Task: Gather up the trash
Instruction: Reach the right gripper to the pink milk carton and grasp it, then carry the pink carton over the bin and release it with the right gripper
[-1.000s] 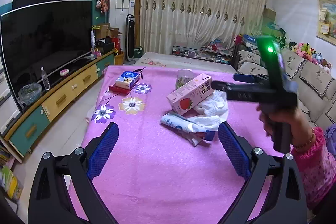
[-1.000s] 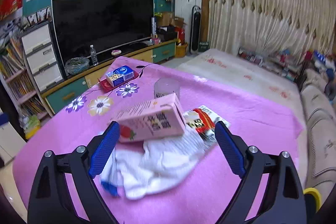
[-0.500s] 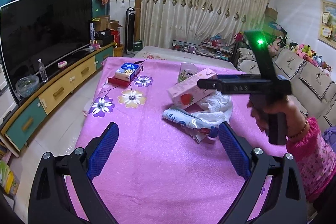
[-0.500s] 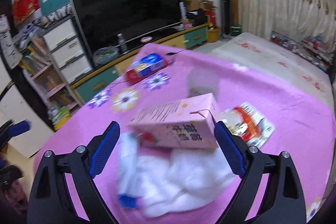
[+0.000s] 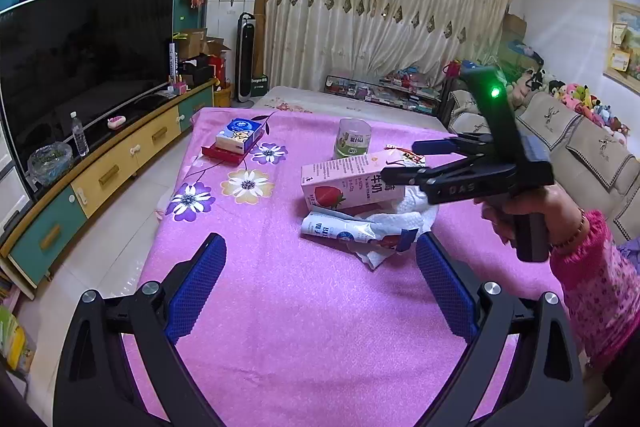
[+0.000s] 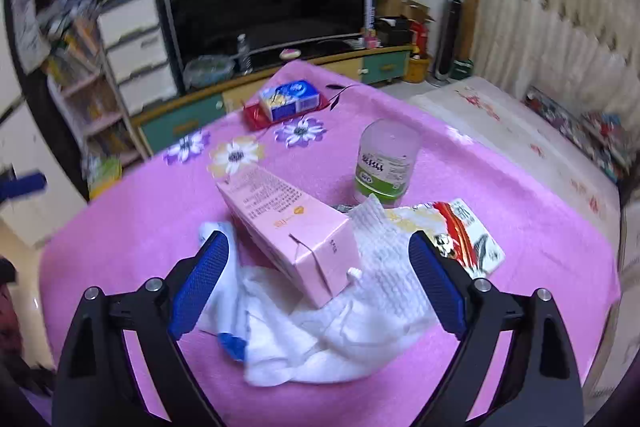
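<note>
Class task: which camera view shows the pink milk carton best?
The left wrist view: the pink milk carton shows its printed strawberry side sharply, atop the white tissue. The right wrist view shows its end and top, slightly blurred.

Home living room: big television (image 5: pixel 86 67) on yellow-green drawer cabinet (image 5: pixel 108 173) at left, floor-length curtains (image 5: pixel 380 19) far, cushioned sofa (image 5: pixel 580 143) with plush toys (image 5: pixel 576 97) right, pink flowered tablecloth (image 5: pixel 280 287) near.
</note>
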Demonstrator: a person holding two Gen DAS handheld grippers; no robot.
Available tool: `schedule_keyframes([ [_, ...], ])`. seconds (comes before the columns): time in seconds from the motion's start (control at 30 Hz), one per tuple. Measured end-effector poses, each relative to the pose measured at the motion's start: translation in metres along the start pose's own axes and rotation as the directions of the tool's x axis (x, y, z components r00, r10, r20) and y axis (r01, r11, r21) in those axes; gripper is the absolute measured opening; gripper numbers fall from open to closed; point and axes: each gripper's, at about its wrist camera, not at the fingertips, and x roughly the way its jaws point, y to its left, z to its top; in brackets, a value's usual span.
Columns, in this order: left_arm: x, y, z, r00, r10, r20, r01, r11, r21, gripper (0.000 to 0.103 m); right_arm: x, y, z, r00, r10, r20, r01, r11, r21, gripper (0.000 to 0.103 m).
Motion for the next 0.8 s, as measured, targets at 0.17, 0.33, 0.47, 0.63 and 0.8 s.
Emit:
schedule_keyframes([
  [0.17, 0.006, -0.001, 0.001, 1.000, 0.005, -0.012, -0.005, 1.000, 0.001, 0.094, 0.021, -0.003, 0.003, 0.999, 0.040, -0.024, -0.042, 0.996, -0.084, 0.085],
  [0.33, 0.013, -0.002, 0.000, 1.000, 0.007, -0.027, -0.007, 1.000, 0.001, 0.094, 0.036, -0.001, 0.001, 0.994, 0.093, -0.062, -0.099, 0.990, -0.103, 0.055],
  [0.47, 0.014, -0.003, -0.001, 1.000, 0.003, -0.027, -0.003, 1.000, 0.003, 0.094, 0.030, 0.003, -0.006, 0.991, 0.124, -0.049, -0.128, 0.989, -0.073, 0.046],
  [0.63, 0.012, -0.005, -0.003, 1.000, -0.003, -0.022, 0.003, 1.000, 0.002, 0.094, 0.001, 0.006, -0.010, 0.989, 0.144, 0.019, -0.144, 0.990, 0.009, 0.036],
  [0.8, 0.007, -0.012, -0.005, 1.000, -0.012, -0.016, 0.013, 1.000, 0.016, 0.094, -0.038, 0.010, -0.018, 0.985, 0.148, 0.093, -0.155, 0.985, 0.079, 0.036],
])
